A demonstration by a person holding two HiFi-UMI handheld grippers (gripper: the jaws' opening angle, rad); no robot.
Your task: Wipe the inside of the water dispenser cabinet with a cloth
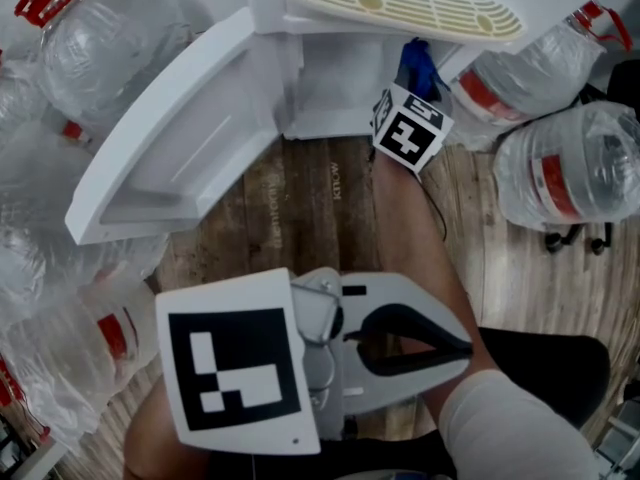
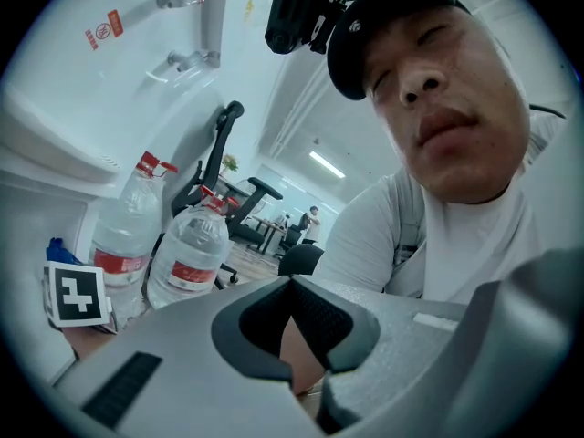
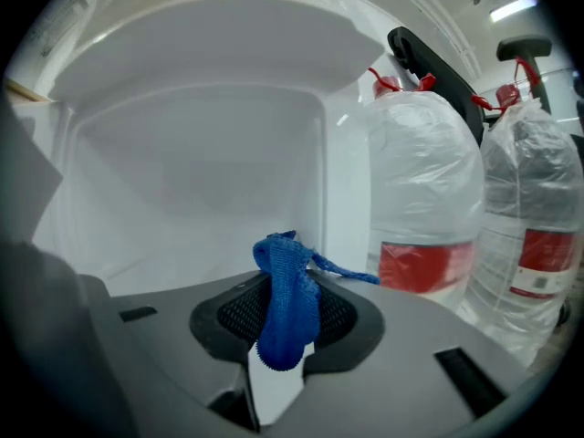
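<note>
The white water dispenser cabinet [image 1: 325,98] stands open, its door [image 1: 190,138] swung out to the left. My right gripper [image 1: 412,76] reaches into the cabinet mouth, its marker cube just below. In the right gripper view that gripper [image 3: 287,286] is shut on a blue cloth [image 3: 285,308], which hangs bunched between the jaws in front of the white inner walls [image 3: 201,162]. My left gripper [image 1: 460,348] is held low near the person's lap, pointing right. It is shut on nothing and looks up at the person [image 2: 294,286].
Large clear water bottles with red labels lie right [image 1: 565,168] and left [image 1: 100,38] of the cabinet, and two stand beside its right wall [image 3: 424,199]. A cream slotted drip tray [image 1: 410,3] tops the cabinet. The wooden floor [image 1: 300,208] lies in front.
</note>
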